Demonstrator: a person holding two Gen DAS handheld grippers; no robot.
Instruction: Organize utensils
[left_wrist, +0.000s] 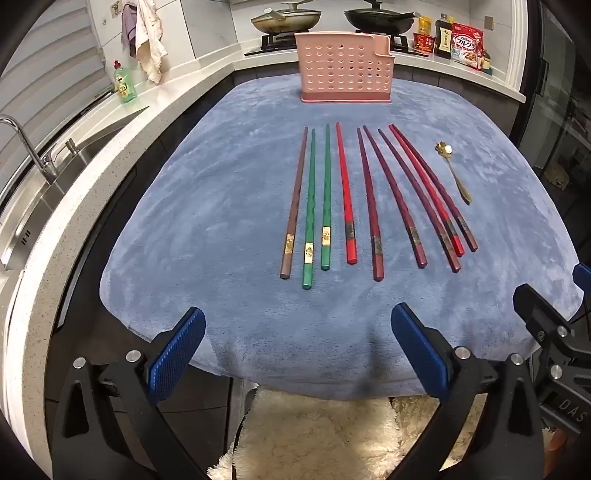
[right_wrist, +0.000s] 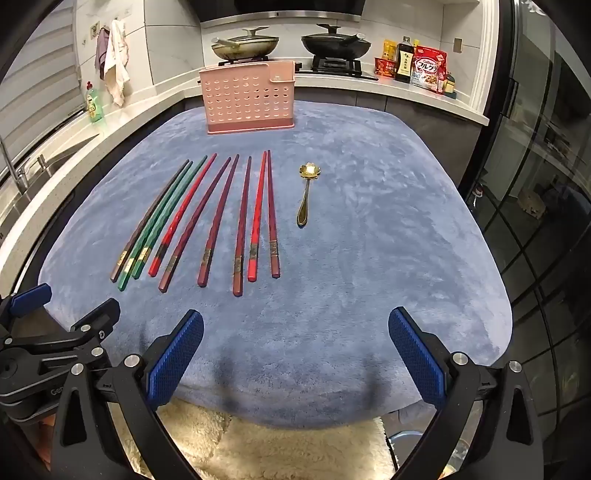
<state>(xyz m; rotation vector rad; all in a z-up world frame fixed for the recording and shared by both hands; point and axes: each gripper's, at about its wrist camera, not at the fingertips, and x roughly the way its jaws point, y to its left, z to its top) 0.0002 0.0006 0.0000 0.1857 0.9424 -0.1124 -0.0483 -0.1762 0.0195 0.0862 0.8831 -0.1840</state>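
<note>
Nothing is picked up yet: chopsticks and spoon are laid mid-table, near the pink holder at the far edge. Left gripper and right gripper are held with fingers apart, empty. Next, one chopstick probably must be clamped.

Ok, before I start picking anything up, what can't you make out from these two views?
- Inside of the pink utensil holder: both views show only its perforated front wall.
- Gold band markings on the chopsticks: too small to read.
- Small side compartment on the holder: contents hidden by its wall.
</note>
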